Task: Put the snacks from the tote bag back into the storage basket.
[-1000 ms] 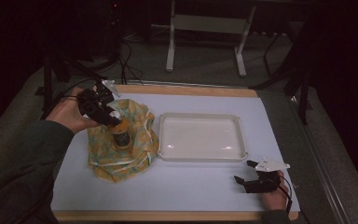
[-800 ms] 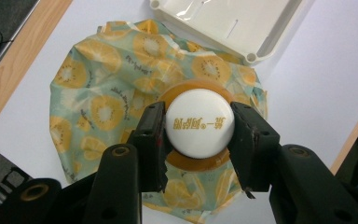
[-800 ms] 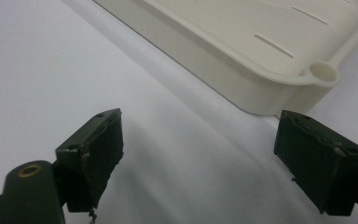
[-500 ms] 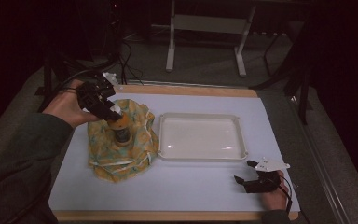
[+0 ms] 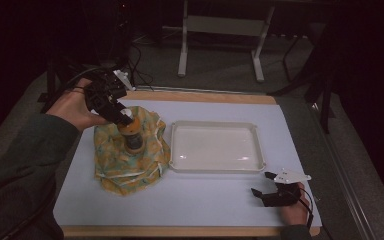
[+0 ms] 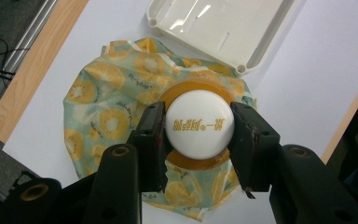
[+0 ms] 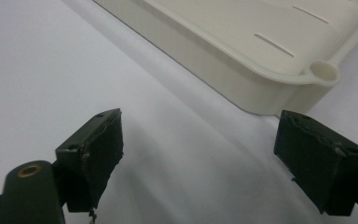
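An orange jar (image 5: 132, 140) with a round white cap (image 6: 199, 128) stands upright over a crumpled yellow-and-green fruit-print cloth (image 5: 130, 167) at the table's left. My left gripper (image 5: 122, 116) comes down on it from the upper left. Its two pads press on the sides of the cap, so it is shut on the cap. From above, the jar's orange shoulder (image 6: 193, 89) rings the cap, with the cloth (image 6: 107, 107) spread under it. Whether the jar's base touches the cloth I cannot tell. My right gripper (image 5: 261, 183) rests open near the front right, jaws wide apart over bare table (image 7: 205, 154).
A white shallow tray (image 5: 215, 169) lies in the middle of the table, just right of the cloth. Its near corner (image 7: 324, 70) sits just beyond the right gripper's jaws. The pale table top (image 5: 205, 200) has a wooden edge; the floor and stands beyond are dark.
The left hand and its gripper have risen a little, still closed on the cap, and the jar sits slightly higher. The right gripper has kept still.
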A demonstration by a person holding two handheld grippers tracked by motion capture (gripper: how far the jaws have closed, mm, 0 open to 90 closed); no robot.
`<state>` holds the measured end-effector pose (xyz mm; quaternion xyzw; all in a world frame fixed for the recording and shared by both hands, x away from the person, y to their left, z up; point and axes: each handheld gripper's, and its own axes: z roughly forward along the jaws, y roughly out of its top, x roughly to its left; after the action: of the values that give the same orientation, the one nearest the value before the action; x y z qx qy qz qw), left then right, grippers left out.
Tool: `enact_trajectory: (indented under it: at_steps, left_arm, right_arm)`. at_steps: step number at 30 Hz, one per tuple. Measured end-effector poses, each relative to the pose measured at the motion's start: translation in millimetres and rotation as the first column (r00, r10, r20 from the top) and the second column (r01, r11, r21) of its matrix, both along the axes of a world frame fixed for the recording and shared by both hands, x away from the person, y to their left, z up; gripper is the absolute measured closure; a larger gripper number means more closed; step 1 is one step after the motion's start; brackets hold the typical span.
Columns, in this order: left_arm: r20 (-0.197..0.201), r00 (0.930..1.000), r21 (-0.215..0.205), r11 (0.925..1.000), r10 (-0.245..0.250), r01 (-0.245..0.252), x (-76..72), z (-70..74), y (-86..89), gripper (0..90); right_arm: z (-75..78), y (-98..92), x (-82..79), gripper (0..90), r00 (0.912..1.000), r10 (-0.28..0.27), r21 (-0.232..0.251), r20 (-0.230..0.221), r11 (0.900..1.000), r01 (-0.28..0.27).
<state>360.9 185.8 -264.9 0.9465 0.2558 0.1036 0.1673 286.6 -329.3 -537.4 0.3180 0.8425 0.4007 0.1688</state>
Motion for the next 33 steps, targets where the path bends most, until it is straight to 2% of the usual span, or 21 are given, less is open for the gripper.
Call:
enact_trajectory:
  at_steps: [11, 33]
  left_arm:
    - [-0.008, 0.9995, -0.001, 0.9996, -0.030, 0.030, -1.9, 12.7, -9.8, 58.8]
    - [-0.009, 0.9970, -0.001, 0.9971, -0.076, 0.076, 0.2, 13.9, -31.4, 58.8]
  right_arm:
    - [0.1, -0.4, 0.1, 15.1, 1.0000, -0.001, 0.002, -0.004, 1.000, 0.001]
    - [0.1, -0.7, 0.4, 15.1, 1.0000, 0.001, 0.005, -0.007, 1.000, -0.001]
